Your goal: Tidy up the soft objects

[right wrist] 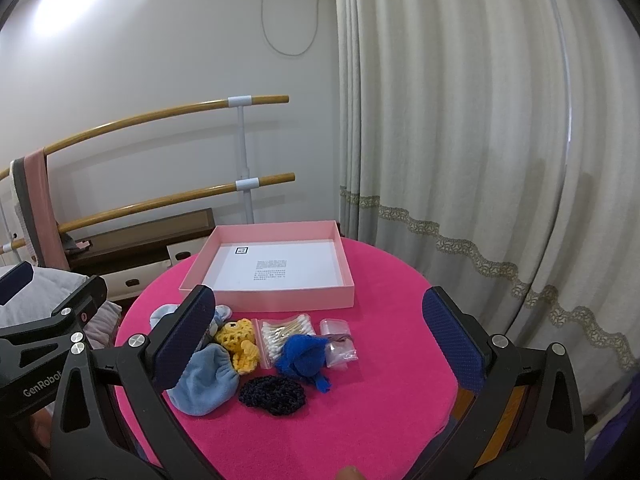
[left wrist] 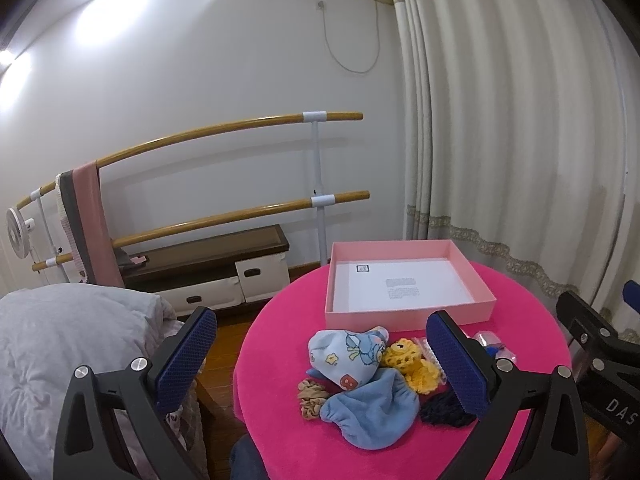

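Note:
A pile of soft things lies on the round pink table (left wrist: 532,288) (right wrist: 392,280): a printed light-blue cloth (left wrist: 348,356), a plain light-blue cloth (left wrist: 372,412) (right wrist: 208,380), a yellow crochet piece (left wrist: 412,364) (right wrist: 240,340), a beige scrunchie (left wrist: 310,398), a dark net (left wrist: 444,408) (right wrist: 274,394) and a blue crochet piece (right wrist: 304,358). An empty pink box (left wrist: 408,314) (right wrist: 276,294) sits behind them. My left gripper (left wrist: 322,360) is open above the pile. My right gripper (right wrist: 320,336) is open above the pile.
A bag of cotton swabs (right wrist: 282,334) and small clear bags (right wrist: 338,342) (left wrist: 494,346) lie by the pile. Curtains (right wrist: 480,140) hang to the right. A barre rail (left wrist: 224,132), a low cabinet (left wrist: 216,268) and a grey duvet (left wrist: 60,344) are on the left.

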The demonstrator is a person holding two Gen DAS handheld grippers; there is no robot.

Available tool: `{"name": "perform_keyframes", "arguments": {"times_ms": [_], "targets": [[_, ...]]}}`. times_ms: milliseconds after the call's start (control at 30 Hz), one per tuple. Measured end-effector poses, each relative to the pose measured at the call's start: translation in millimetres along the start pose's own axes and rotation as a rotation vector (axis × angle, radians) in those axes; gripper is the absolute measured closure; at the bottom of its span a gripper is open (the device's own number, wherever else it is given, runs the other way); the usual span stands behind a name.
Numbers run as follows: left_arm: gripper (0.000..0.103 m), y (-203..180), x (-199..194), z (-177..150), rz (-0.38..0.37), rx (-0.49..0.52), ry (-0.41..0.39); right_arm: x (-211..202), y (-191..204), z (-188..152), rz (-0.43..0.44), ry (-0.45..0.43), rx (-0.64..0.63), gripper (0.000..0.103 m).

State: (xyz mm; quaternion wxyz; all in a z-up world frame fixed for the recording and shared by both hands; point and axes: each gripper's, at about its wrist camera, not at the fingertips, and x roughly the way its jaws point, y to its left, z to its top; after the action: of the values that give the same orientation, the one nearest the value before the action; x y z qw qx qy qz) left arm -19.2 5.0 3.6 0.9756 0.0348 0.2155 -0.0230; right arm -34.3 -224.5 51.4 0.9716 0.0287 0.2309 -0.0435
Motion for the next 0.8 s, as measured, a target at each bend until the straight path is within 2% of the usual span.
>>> {"name": "perform_keyframes", "arguments": {"times_ms": [467,800], "targets": [[0.0,3,3,-1,-0.005,-0.008,0.005,3,1,-2,0.004,0.002,0.0,0.0],[0.0,2,20,-6,0.0,0.006,0.051,9,1,-6,0.013,0.019,-0.004,0.0]]}}
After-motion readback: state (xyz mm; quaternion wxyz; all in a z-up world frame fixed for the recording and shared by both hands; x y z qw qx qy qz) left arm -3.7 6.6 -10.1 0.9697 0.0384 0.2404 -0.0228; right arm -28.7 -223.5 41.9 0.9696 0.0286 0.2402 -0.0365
